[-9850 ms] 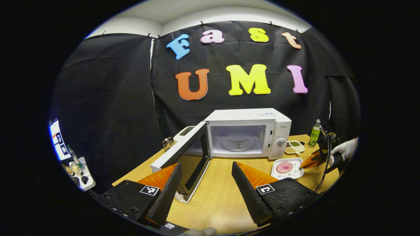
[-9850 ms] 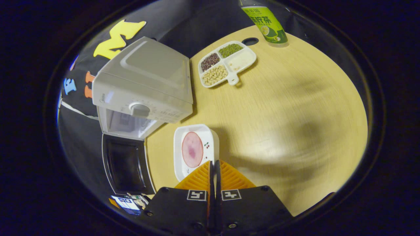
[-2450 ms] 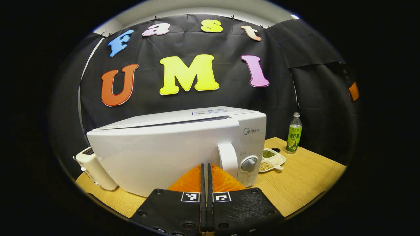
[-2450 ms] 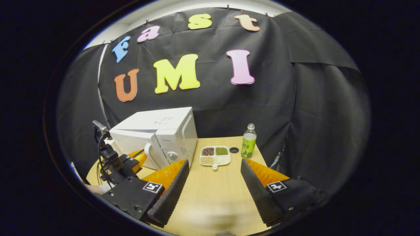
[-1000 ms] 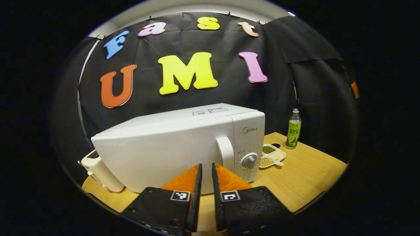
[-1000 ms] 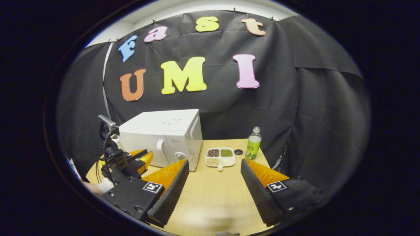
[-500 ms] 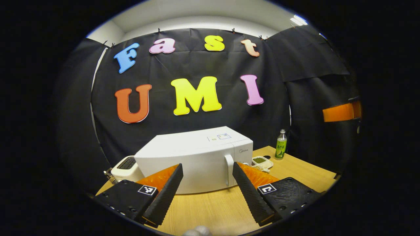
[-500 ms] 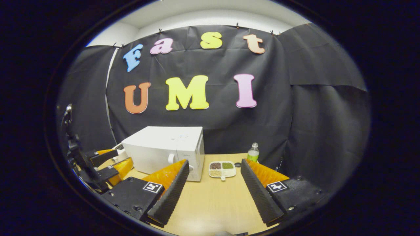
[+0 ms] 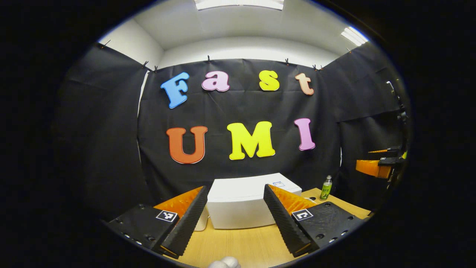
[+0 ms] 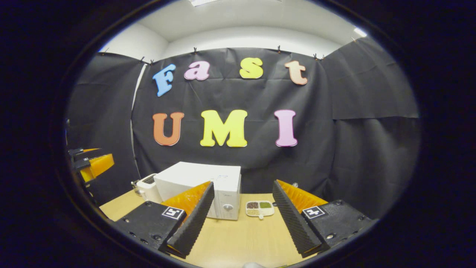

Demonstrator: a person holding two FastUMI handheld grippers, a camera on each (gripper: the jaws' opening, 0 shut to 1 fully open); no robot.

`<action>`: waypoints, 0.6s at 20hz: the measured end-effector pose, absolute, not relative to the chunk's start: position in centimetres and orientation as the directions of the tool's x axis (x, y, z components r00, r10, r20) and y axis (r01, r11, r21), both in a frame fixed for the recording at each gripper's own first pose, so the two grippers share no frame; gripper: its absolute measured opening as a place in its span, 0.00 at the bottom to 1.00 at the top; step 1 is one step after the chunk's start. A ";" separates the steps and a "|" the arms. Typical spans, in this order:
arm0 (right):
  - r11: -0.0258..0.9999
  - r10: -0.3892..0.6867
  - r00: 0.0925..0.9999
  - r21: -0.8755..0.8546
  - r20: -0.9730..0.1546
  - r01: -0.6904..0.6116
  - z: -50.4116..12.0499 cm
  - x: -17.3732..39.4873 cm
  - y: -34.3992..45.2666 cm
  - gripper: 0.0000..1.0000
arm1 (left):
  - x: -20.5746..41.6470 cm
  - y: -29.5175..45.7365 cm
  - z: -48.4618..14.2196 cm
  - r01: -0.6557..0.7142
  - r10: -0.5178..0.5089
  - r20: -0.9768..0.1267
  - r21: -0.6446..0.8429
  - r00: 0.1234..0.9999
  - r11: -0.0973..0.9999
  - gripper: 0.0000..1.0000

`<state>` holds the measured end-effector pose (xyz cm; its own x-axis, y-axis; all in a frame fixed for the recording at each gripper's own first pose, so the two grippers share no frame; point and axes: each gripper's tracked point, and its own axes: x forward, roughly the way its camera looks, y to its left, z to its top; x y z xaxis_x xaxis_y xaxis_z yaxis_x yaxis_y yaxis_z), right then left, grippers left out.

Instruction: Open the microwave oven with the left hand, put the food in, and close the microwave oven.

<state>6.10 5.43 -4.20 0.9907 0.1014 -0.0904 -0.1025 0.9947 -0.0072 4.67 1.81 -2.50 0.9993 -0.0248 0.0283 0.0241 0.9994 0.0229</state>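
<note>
A: Count it off for me, what's on the table [image 10: 238,238]?

B: One white microwave oven [image 10: 202,184], door closed, standing toward the back by the black cloth wall. One small white toaster [image 10: 148,189] just beside it on its far side. One divided tray [image 10: 259,208] just beside the oven's control end, and one green bottle [image 9: 326,187] standing farther back near the wall.

A: What's in the tray?

B: Four compartments. One has dark reddish grains, one green ones, one pale beans; the fourth looks whitish and I can't tell its contents.

A: And the food?

B: With the door shut, I can't see into the oven.

A: The grippers?

B: Two. The left gripper [image 9: 234,214] has its fingers spread wide with nothing between them, held back from the oven front and above the table. The right gripper [image 10: 241,217] is likewise spread wide and bare, well back from the oven, facing the tray.
</note>
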 end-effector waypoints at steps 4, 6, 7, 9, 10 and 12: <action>0.993 0.111 0.991 -0.026 -0.073 -0.113 -2.8 5.2 6.4 0.92 | 3.7 2.4 -1.4 0.012 -0.011 0.036 -0.029 0.999 1.000 0.96; 0.994 0.096 0.993 -0.039 -0.062 -0.099 -2.2 5.1 6.2 0.91 | 3.6 2.7 -1.0 0.007 -0.005 0.044 -0.034 0.999 0.999 0.96; 0.995 0.092 0.994 -0.034 -0.058 -0.094 -1.9 5.1 6.1 0.91 | 3.6 2.7 -0.7 0.006 -0.004 0.052 -0.035 0.999 0.999 0.96; 0.995 0.092 0.994 -0.019 -0.052 -0.094 -1.6 4.9 6.2 1.00 | 3.7 2.6 -0.6 0.007 -0.004 0.050 -0.041 0.999 0.999 0.96; 0.996 0.087 0.995 -0.018 -0.053 -0.089 -1.6 5.0 5.9 0.91 | 3.8 2.7 -0.8 0.000 0.001 0.041 -0.038 0.999 0.999 0.96; 0.997 0.080 0.995 -0.014 -0.056 -0.081 -1.7 5.0 5.5 0.91 | 3.9 2.8 -0.7 -0.003 0.004 0.036 -0.038 0.999 0.999 0.96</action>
<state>4.99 5.47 -1.66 0.9952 0.0804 -0.0558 -0.0813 0.9966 -0.0137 3.90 2.79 -0.70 0.9994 0.0043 0.0358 -0.0029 0.9993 -0.0383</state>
